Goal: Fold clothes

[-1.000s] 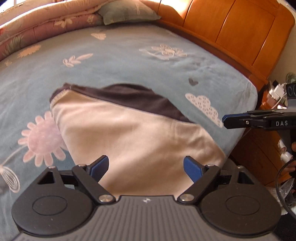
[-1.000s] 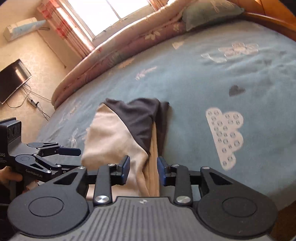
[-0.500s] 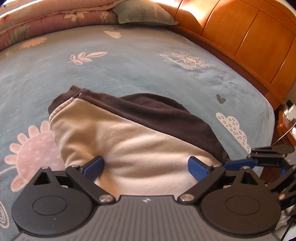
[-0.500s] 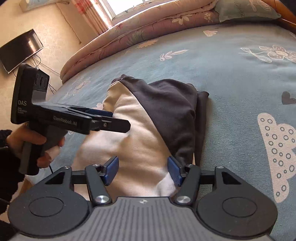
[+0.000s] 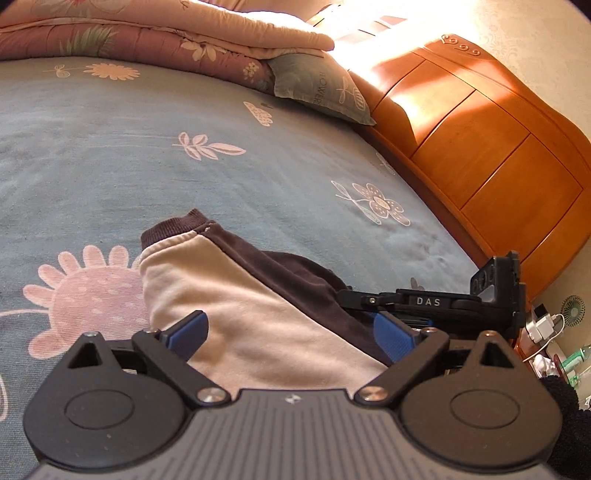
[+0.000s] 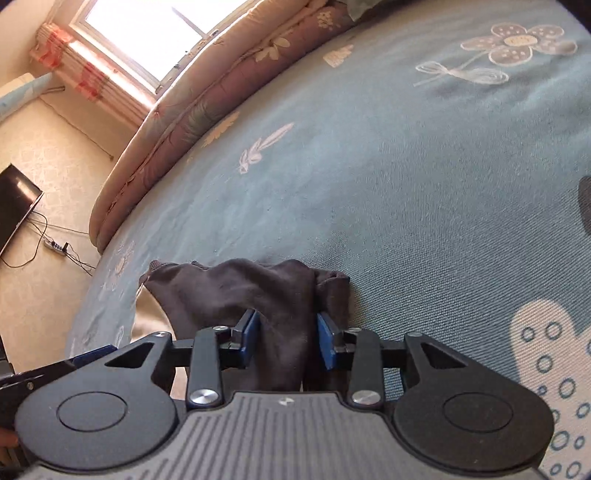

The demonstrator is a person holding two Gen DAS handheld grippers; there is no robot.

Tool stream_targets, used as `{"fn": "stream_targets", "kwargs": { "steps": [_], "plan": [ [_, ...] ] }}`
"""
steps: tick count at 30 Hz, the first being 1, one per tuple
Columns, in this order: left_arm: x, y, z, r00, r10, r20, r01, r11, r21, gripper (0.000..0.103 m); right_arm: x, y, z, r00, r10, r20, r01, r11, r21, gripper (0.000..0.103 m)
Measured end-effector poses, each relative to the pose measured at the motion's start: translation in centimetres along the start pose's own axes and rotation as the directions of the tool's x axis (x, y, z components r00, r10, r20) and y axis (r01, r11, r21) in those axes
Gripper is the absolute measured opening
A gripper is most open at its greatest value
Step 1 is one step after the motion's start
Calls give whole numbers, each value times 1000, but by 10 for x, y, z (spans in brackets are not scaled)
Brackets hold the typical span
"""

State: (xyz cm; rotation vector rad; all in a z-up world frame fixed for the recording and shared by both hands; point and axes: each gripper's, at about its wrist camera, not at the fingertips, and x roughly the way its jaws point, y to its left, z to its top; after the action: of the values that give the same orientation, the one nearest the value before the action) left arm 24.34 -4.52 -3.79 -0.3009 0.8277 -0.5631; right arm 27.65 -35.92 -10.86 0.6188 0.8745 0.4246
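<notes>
A cream and dark brown garment (image 5: 251,314) lies on the blue flowered bedsheet (image 5: 147,166), near the edge of the bed closest to both cameras. Its cream panel faces up in the left wrist view, with a dark brown band running along the far side and a ribbed brown cuff at the far left corner. A large pink flower print on the sheet sits just beside the garment's left side.

The left claw (image 5: 291,332) stands wide open over the cream cloth. Its blue pads are spread well apart, and the cloth lies between them without either pad pressing on it.

The right claw (image 6: 286,341) has a bunched fold of the dark brown cloth (image 6: 258,295) between its blue pads. Its jaws are closing, and the pads sit against the sides of the fold. In the left wrist view the right claw shows from the side at the right edge of the garment, low over the brown band, with a black sleeve (image 5: 569,424) at the lower right corner.

A rolled floral quilt (image 5: 147,33) and a grey-green pillow (image 5: 321,88) lie along the far side of the bed, next to the orange wooden headboard (image 5: 480,147). In the right wrist view a window (image 6: 155,33) with a patterned curtain (image 6: 92,81) is at the upper left, and a dark screen (image 6: 14,206) stands on the floor by the wall.
</notes>
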Motion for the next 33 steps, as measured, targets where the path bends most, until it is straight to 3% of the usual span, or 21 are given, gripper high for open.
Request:
{"fn": "stream_targets", "kwargs": {
  "steps": [2, 7, 10, 13, 15, 19, 23, 25, 27, 29, 33],
  "plan": [
    [5, -3, 4, 1000, -3, 1, 3, 1000, 25, 95, -4, -1, -1, 1000, 9, 20, -9, 1000, 19, 33],
    [37, 2, 21, 999, 33, 2, -33, 997, 74, 95, -29, 13, -11, 999, -7, 49, 9, 999, -44, 35],
    [65, 16, 33, 996, 77, -32, -76, 996, 56, 95, -46, 25, -19, 998, -10, 60, 16, 995, -94, 41],
    [84, 25, 42, 988, 143, -54, -140, 988, 64, 89, -62, 40, -28, 998, 1, 66, 9, 989, -146, 50],
    [78, 23, 48, 990, 136, -41, -134, 990, 54, 89, -68, 55, -35, 998, 14, 63, -1, 978, -208, 54],
    [46, 8, 50, 998, 51, 37, -54, 997, 57, 90, -68, 86, -50, 998, 47, 49, -27, 936, -350, 64],
    [36, 0, 39, 1000, -13, -13, 14, 998, 54, 90, -44, 90, -62, 1000, 12, -15, -17, 927, -374, 66],
    [44, 1, 31, 998, 4, -69, -2, 1000, 28, 91, -43, 85, -65, 1000, -1, -20, -6, 934, -357, 66],
    [54, 3, 25, 987, 65, -146, -64, 998, 12, 89, -47, 81, -66, 1000, -2, -12, -2, 941, -338, 66],
    [51, -2, 20, 978, 124, -167, -118, 992, 45, 87, -58, 85, -66, 999, -41, 11, 42, 935, -352, 68],
    [12, -26, 16, 977, 133, -169, -123, 990, 69, 89, -79, 92, -68, 997, -68, 40, 78, 921, -382, 78]
  ]
}}
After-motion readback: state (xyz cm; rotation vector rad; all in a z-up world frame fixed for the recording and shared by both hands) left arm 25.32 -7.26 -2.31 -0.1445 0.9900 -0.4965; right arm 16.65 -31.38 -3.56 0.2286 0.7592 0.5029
